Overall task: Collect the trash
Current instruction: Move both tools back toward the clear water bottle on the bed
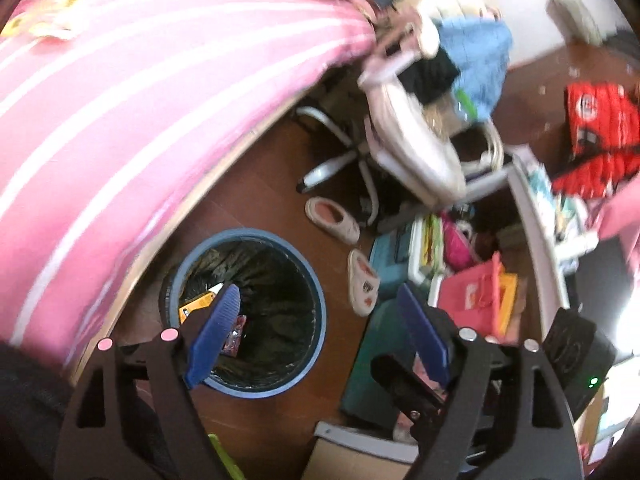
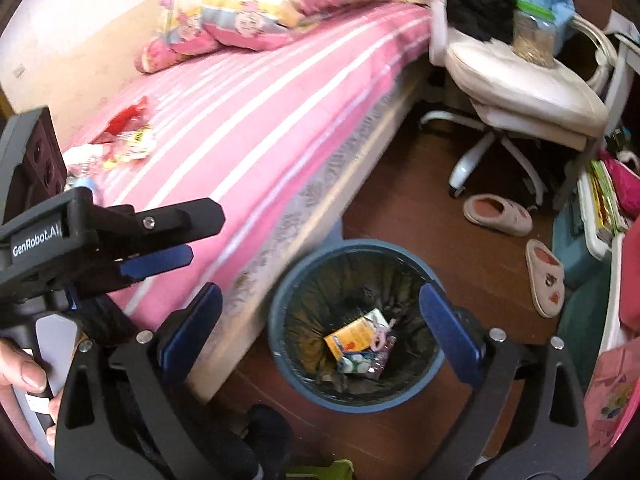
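A blue trash bin (image 2: 280,320) with a black liner stands on the brown floor beside the pink striped bed (image 2: 280,100). Inside it lie a yellow carton (image 2: 350,342) and some wrappers. My right gripper (image 2: 320,292) hangs open above the bin with nothing between its blue pads. In the left wrist view the bin (image 1: 318,292) sits below my left gripper (image 1: 316,296), which is open and empty. The left gripper (image 2: 196,236) also shows at the left of the right wrist view, over the bed edge, held by a hand (image 2: 20,372). Red and yellow wrappers (image 2: 124,140) lie on the bed.
A white office chair (image 2: 520,92) piled with clothes stands beyond the bin. Two slippers (image 2: 496,210) (image 2: 544,276) lie on the floor to its right. Boxes, books and pink bags (image 1: 476,284) crowd the right side. A pillow (image 2: 260,12) rests on the bed.
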